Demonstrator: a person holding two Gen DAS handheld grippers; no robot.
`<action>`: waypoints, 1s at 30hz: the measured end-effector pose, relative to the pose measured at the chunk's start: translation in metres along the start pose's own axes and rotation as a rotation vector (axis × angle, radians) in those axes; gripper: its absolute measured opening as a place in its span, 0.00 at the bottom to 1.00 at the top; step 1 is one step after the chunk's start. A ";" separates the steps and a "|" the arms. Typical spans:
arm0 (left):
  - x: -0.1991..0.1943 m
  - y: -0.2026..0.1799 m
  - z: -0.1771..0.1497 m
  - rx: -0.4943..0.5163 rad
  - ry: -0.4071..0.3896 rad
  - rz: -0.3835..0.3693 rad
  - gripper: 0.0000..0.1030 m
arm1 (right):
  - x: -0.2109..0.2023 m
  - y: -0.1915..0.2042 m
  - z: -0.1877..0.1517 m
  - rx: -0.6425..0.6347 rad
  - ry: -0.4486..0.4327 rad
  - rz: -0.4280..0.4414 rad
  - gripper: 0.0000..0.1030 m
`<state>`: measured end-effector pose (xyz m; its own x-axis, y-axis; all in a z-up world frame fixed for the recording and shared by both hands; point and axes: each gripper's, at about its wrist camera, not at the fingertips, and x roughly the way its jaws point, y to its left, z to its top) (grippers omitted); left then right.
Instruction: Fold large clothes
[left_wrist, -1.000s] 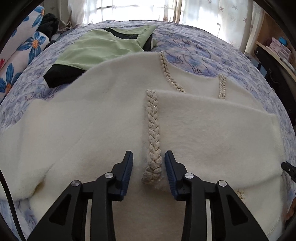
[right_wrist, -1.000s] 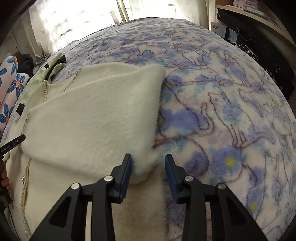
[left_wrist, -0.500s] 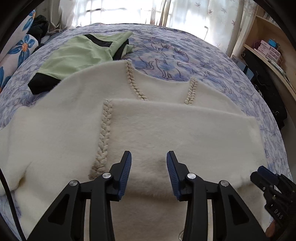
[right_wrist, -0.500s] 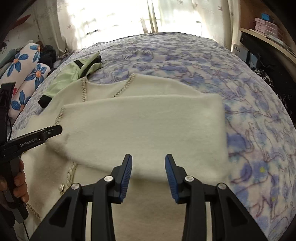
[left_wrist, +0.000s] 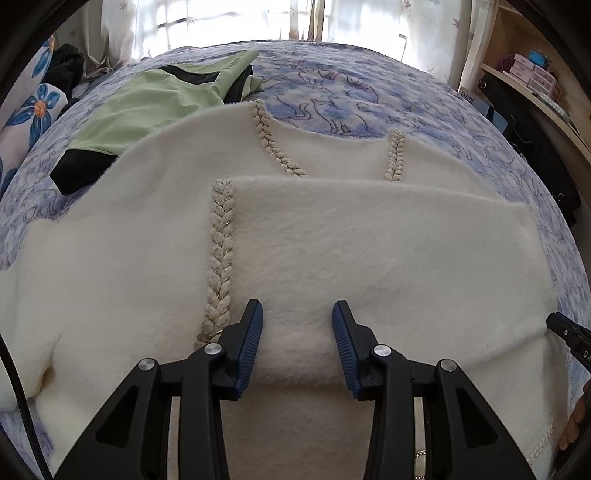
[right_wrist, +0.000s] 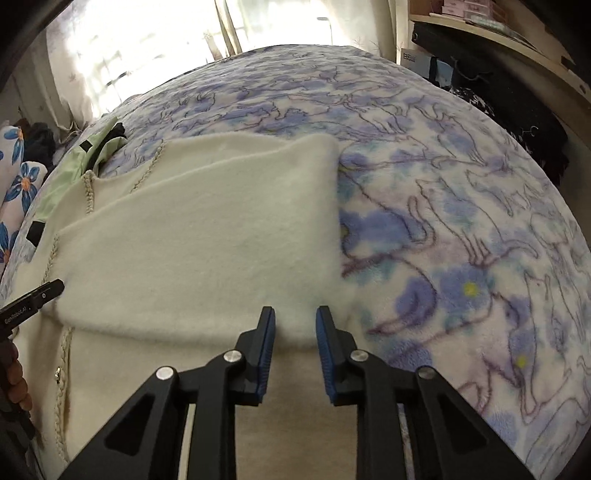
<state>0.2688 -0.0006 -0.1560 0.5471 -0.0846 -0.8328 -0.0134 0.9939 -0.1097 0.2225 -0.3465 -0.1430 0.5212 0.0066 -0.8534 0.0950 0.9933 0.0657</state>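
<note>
Both sets of jaws straddle the near folded edge of the cream sweater (left_wrist: 369, 258): the left gripper (left_wrist: 297, 332) stands moderately parted, as it was a second ago, while the right gripper (right_wrist: 295, 332) is closing to a narrower gap than before. Fluffy with braided trim, the sweater lies on the blue cat-print blanket (right_wrist: 461, 221), a sleeve folded across its front, and a green garment (left_wrist: 147, 107) lies beyond.

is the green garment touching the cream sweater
Touching. In the left wrist view the cream sweater has its far left edge lying over the near edge of the green garment, with no blanket visible between them.
</note>
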 end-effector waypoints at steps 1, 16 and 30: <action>-0.001 -0.001 0.000 0.003 -0.001 0.009 0.37 | -0.001 0.002 -0.003 -0.005 0.005 -0.035 0.24; -0.061 0.012 -0.037 0.011 -0.004 0.028 0.46 | -0.056 0.029 -0.046 -0.001 -0.025 -0.006 0.24; -0.144 0.060 -0.102 -0.034 -0.018 0.048 0.46 | -0.112 0.087 -0.090 -0.063 -0.046 0.095 0.24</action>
<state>0.1040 0.0643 -0.0981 0.5605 -0.0349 -0.8274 -0.0688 0.9937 -0.0885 0.0962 -0.2508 -0.0885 0.5640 0.0974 -0.8200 -0.0097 0.9937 0.1113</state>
